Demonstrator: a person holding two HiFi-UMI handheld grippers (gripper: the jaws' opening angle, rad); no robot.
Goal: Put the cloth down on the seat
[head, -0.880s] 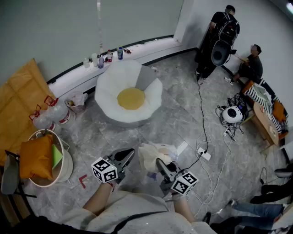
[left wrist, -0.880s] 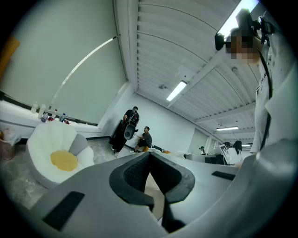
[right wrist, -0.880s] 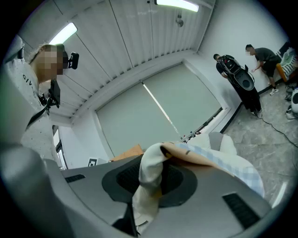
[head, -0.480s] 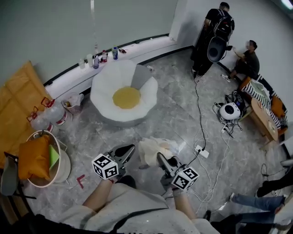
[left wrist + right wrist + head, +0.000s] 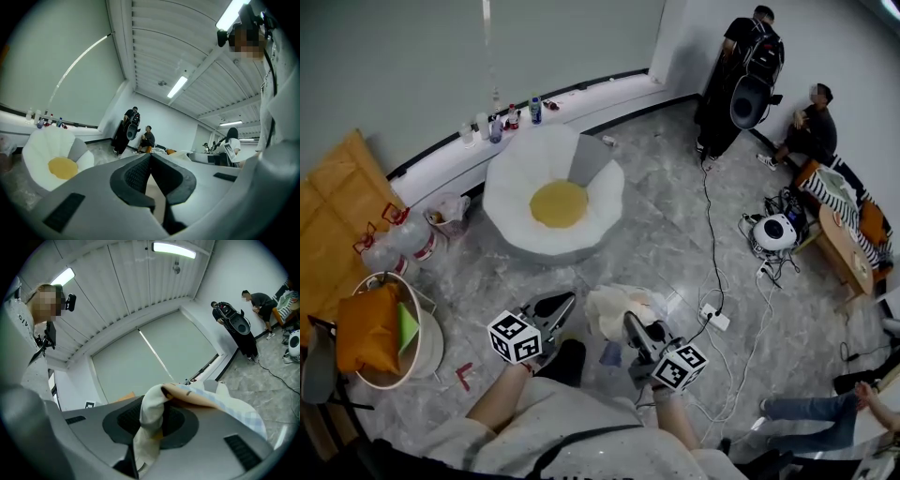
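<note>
The right gripper is clamped on a bunched-up pale cloth, with a fold pinched right between its pads. The cloth hangs over the floor, well apart from the white flower-shaped seat with the yellow middle. The left gripper is empty, jaw tips pressed together.

- Grey marbled floor, with cables trailing across it.
- Plain pale wall; the low white ledge at its foot carries bottles.
- Ribbed white ceiling with lit strip lights.
- Two people in the far corner.
</note>
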